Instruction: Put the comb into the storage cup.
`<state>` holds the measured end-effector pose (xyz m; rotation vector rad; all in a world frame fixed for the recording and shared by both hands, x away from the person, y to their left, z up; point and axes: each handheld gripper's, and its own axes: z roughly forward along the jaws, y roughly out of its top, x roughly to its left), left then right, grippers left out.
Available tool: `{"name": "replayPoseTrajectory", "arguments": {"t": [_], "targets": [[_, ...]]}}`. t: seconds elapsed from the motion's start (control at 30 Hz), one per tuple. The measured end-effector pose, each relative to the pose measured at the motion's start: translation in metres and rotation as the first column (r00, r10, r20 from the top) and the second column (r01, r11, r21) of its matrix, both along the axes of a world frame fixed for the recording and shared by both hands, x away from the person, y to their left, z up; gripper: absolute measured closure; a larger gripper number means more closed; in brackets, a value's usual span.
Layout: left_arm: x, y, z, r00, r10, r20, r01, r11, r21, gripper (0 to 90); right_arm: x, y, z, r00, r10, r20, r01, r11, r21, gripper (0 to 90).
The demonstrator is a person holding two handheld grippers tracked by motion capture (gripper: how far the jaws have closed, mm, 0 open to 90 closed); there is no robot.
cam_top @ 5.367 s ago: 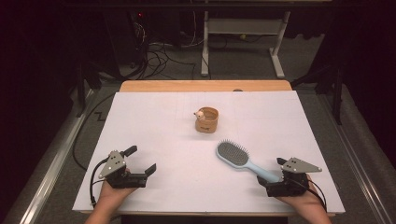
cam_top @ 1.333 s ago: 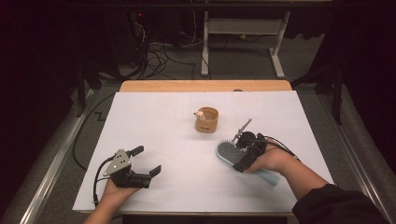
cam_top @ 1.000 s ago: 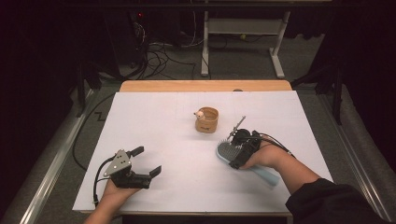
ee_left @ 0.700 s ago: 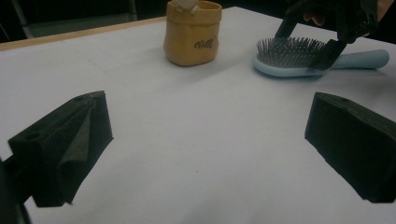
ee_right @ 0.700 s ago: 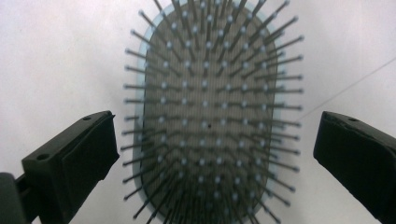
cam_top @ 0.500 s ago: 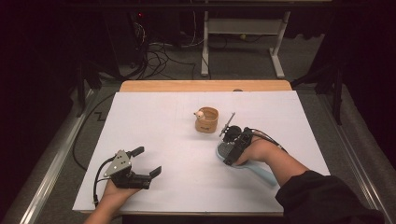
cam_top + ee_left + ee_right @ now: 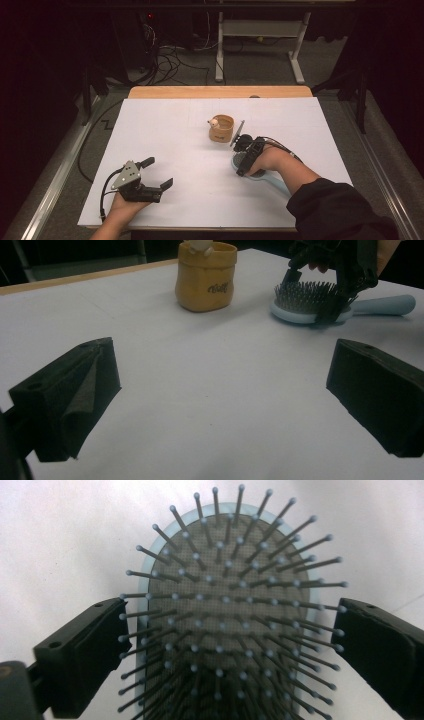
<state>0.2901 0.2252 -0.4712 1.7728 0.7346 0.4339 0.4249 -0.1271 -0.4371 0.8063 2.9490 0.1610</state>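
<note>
With the right gripper [image 7: 246, 159] down over the brush [image 7: 230, 625] and its jaws apart on either side of the head, I'd worry they close on the springy bristles rather than the pale blue rim, so the brush twists or slips out as it lifts. It lies bristles-up on the counter [image 7: 165, 130] between those jaws (grey pad, ball-tipped pins, blue handle trailing back), just short of the cup [image 7: 221, 128]. The left gripper [image 7: 150, 172] rests well apart, jaws open on nothing.
</note>
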Motion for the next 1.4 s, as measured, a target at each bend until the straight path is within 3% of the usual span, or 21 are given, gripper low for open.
{"name": "replayPoseTrajectory", "arguments": {"t": [0.3,0.77,1.4], "targets": [[0.0003,-0.0005,-0.0002,1.0,0.0,-0.001,0.0,1.0,-0.004,1.7,0.0023,0.0028,-0.0035,0.9998,0.003,-0.017,-0.003,1.0,-0.013,11.8],[0.0001,0.0011,0.0007,0.9997,0.019,0.014,-0.019,0.9997,-0.013,1.2,0.0031,0.0042,-0.0024,0.9996,-0.008,-0.026,0.008,1.0,-0.024,16.8],[-0.0008,0.0001,0.0004,0.9999,0.005,0.013,-0.005,1.0,-0.009,1.1,0.0058,0.0075,-0.0014,0.9986,-0.03,-0.043,0.028,0.998,-0.047,20.0]]}}
